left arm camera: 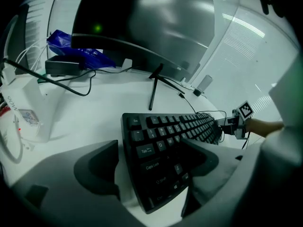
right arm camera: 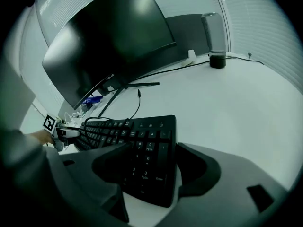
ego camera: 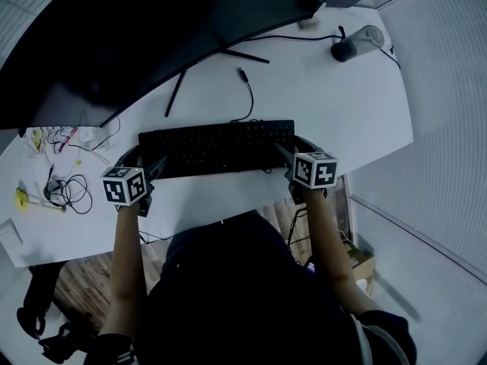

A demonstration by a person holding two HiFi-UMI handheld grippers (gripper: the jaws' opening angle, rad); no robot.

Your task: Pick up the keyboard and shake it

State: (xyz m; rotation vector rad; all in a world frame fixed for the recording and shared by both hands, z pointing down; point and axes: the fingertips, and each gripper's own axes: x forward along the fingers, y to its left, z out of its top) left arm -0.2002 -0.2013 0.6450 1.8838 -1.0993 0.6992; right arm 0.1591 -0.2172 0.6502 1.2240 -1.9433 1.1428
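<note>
A black keyboard [ego camera: 217, 147] lies flat on the white desk [ego camera: 327, 112], just in front of the person. My left gripper [ego camera: 144, 160] is at its left end, open. In the left gripper view the keyboard [left arm camera: 165, 141] end sits between the jaws of the left gripper [left arm camera: 151, 148]: one jaw stands off the left edge with bare desk showing between, the other hangs over the keys. My right gripper [ego camera: 298, 150] is at the right end, also open. In the right gripper view the number-pad end of the keyboard [right arm camera: 142, 145] lies inside the right gripper [right arm camera: 151, 150], a thin gap beside the outer jaw.
A large dark monitor [ego camera: 114, 36] stands behind the keyboard, its stand legs [ego camera: 179, 90] spread on the desk. The keyboard's cable [ego camera: 247, 93] runs back. A dark cylinder [ego camera: 354, 44] lies at the far right. Loose cables and small items [ego camera: 61, 188] sit at the left.
</note>
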